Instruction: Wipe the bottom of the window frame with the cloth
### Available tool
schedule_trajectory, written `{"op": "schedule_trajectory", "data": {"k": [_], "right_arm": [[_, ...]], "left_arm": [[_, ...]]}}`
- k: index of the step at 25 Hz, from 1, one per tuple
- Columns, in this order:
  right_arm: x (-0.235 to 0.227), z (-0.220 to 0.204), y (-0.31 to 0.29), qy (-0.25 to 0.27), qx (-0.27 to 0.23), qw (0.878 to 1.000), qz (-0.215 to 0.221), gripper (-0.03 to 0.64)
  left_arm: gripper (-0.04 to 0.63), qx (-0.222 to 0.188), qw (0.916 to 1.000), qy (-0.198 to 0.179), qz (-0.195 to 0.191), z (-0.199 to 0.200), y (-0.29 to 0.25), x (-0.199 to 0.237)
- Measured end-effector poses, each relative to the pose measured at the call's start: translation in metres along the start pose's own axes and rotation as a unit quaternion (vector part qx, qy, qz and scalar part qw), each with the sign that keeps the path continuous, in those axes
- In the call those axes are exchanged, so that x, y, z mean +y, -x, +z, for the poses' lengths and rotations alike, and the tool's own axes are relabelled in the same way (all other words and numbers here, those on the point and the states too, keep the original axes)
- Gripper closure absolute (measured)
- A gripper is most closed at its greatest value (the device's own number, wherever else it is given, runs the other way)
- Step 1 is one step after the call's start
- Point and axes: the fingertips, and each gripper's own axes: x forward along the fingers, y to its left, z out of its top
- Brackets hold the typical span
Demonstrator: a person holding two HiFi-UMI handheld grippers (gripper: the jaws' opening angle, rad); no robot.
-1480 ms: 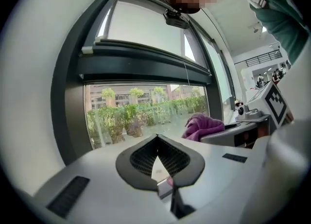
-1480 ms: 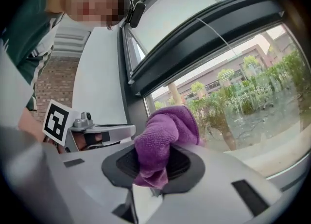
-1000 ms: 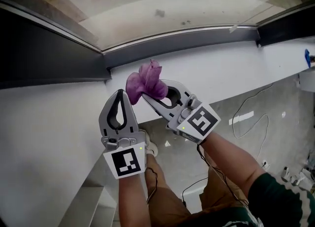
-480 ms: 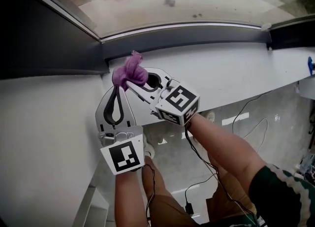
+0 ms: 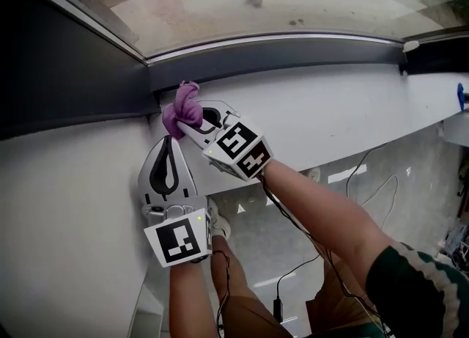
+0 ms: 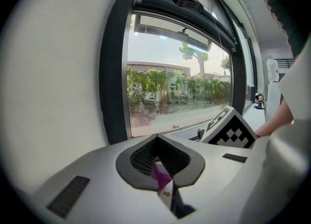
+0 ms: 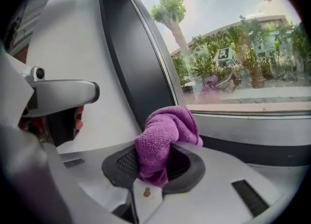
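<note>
Right claw clamps cloth at window frame.

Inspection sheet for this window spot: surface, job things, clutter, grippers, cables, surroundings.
Surface: white sill, under the dark bottom frame rail.
Job's things: purple cloth, bunched, at the rail's left corner.
Clutter: small white piece at the rail's right end.
Grippers: right gripper fingers shut on the cloth; left gripper fingers shut just below the cloth, with a purple sliver in its opening that is not clearly gripped.
Cables: dark cable along the right forearm; thin cable on the floor below.
Surroundings: window glass with pavement outside; grey floor below.
</note>
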Motion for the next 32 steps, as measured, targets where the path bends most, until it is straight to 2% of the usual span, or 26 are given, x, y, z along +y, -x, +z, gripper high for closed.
{"op": "schedule_trajectory", "data": {"k": [5,11,18,32], "right_arm": [[-0.007,-0.011,-0.022,0.008,0.046,0.999,-0.018,0.515],[-0.020,-0.025,-0.018,0.016,0.072,0.997,-0.038,0.515],[-0.042,-0.028,0.004,0.010,0.071,0.996,-0.047,0.515],[-0.106,-0.045,0.089,-0.005,0.074,0.994,-0.083,0.515]], "left_arm": [[0.588,0.008,0.9999,0.011,-0.007,-0.008,-0.001,0.003],[0.588,0.023,0.9997,0.004,-0.009,-0.015,-0.003,0.003],[0.588,0.012,0.9994,-0.007,-0.033,0.000,-0.021,-0.018],[0.588,0.027,0.9962,-0.033,-0.077,0.022,-0.058,-0.093]]}}
